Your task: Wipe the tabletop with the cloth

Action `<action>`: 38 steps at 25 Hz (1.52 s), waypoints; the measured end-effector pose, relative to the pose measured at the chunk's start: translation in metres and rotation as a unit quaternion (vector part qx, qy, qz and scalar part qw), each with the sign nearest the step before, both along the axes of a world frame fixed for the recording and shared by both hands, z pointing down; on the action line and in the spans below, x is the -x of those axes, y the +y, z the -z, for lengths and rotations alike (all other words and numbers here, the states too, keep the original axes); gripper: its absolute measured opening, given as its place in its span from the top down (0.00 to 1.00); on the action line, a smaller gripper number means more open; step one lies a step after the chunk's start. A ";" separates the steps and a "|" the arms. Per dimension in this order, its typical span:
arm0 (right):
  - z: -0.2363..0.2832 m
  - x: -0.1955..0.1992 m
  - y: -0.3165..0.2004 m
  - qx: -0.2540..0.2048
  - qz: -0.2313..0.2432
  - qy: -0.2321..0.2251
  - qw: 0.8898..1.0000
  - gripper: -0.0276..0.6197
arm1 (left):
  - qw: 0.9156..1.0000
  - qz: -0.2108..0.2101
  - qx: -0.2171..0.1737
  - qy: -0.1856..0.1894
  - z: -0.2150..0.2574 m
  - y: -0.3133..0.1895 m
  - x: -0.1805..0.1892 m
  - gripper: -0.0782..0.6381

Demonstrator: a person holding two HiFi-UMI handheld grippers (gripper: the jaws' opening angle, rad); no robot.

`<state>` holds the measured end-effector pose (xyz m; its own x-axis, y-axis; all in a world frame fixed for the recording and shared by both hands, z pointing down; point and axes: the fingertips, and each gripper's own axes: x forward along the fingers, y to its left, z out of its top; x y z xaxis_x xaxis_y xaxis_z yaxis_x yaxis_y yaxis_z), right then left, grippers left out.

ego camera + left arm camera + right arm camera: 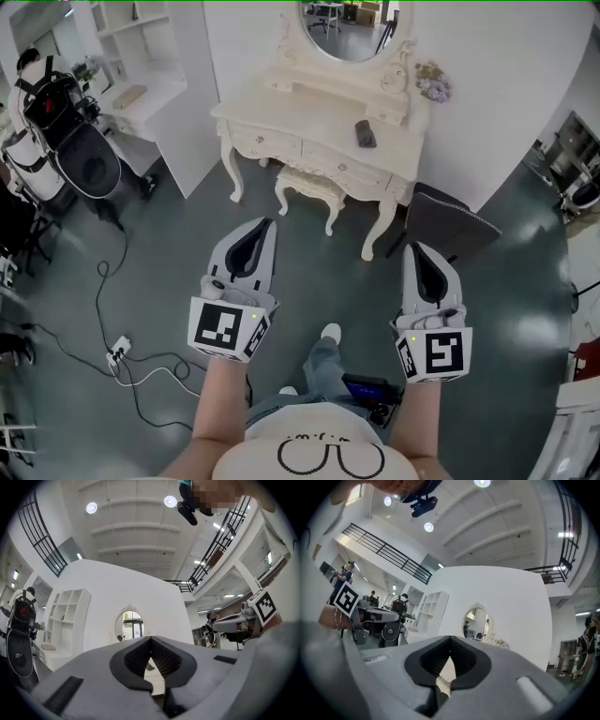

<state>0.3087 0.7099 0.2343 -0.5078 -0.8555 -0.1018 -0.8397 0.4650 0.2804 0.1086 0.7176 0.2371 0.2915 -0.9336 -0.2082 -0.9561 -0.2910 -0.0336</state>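
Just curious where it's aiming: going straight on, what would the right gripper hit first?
The right gripper probably meets the cream dressing table, near its oval mirror; only floor lies between, depth unclear.

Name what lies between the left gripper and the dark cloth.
Head view: a cream stool stands between the left gripper and the cloth.

- Left grey-and-white two-jaw gripper (265, 228): held out in front of the torso, pointing forward, tilted slightly up. Jaw tips together, nothing between them.
- Right grey-and-white two-jaw gripper (413, 249): alongside, well apart from the left, same pose. Jaws closed, empty.
- Bare forearms (217, 412): both extended, roughly parallel.
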 end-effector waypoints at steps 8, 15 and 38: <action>-0.007 -0.003 -0.131 0.021 0.016 0.000 1.000 0.96 | 0.999 -0.025 0.023 -0.015 -0.009 -0.129 -0.020 0.89; -0.001 -0.017 -0.240 0.025 0.030 -0.004 0.999 0.96 | 0.999 -0.016 0.032 -0.010 -0.009 -0.234 -0.037 0.89; -0.061 -0.002 -0.505 0.124 0.009 -0.071 0.990 0.42 | 0.994 -0.070 0.089 -0.001 -0.064 -0.514 -0.024 0.90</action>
